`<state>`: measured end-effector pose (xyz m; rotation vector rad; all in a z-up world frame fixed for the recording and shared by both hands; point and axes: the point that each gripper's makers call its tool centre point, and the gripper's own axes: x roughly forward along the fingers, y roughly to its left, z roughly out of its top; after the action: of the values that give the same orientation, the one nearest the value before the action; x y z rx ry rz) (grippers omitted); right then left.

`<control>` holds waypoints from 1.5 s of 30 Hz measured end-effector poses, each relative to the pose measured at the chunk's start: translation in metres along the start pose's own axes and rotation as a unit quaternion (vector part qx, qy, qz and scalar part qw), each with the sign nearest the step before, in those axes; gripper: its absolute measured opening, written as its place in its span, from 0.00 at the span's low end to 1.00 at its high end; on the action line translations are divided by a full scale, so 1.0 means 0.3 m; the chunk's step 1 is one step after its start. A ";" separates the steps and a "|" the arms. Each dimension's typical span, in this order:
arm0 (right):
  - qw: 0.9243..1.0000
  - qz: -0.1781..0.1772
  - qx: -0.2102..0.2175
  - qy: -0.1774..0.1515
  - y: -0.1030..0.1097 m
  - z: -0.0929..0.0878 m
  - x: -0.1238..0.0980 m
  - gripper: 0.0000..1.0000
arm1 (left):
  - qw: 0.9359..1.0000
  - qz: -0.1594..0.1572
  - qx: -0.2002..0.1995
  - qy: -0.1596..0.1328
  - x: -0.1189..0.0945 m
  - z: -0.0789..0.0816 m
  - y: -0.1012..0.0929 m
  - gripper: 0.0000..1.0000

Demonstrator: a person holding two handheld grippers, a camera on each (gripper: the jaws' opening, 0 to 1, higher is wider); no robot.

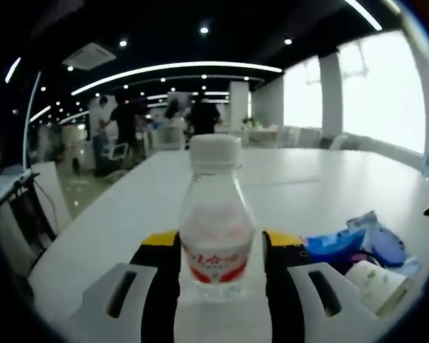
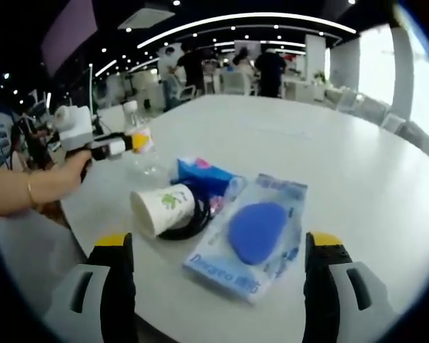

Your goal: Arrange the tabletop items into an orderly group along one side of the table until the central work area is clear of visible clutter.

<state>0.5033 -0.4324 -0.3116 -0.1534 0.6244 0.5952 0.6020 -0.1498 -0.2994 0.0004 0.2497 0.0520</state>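
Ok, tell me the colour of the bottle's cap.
White. The cap on the bottle shows best in the left gripper view.

Left gripper (image 1: 216,268) has its jaws closed around something; right gripper (image 2: 222,268) jaws spread wide.

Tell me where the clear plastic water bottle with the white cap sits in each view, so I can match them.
Left gripper view: the clear plastic water bottle with the white cap stands upright at centre, between the left tool jaws.
Right gripper view: the bottle is at upper left, clamped in that tool beside a hand.
Shared landmark: the white paper cup lying on its side.
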 end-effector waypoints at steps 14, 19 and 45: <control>1.000 -0.001 -0.006 0.011 0.002 -0.014 0.006 0.98 | 0.999 0.022 -0.035 0.004 0.030 -0.041 0.024 0.39; 1.000 -0.006 -0.008 0.020 -0.005 -0.026 0.006 0.98 | 0.999 0.023 -0.040 0.002 0.039 -0.034 0.023 0.38; 0.999 -0.016 0.018 0.022 -0.038 -0.034 -0.002 0.95 | 0.999 0.013 -0.035 0.003 0.133 0.027 0.063 0.34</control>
<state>0.5042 -0.4452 -0.3198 -0.1427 0.6744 0.5512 0.6417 -0.1289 -0.3011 -0.0663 0.2541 0.0858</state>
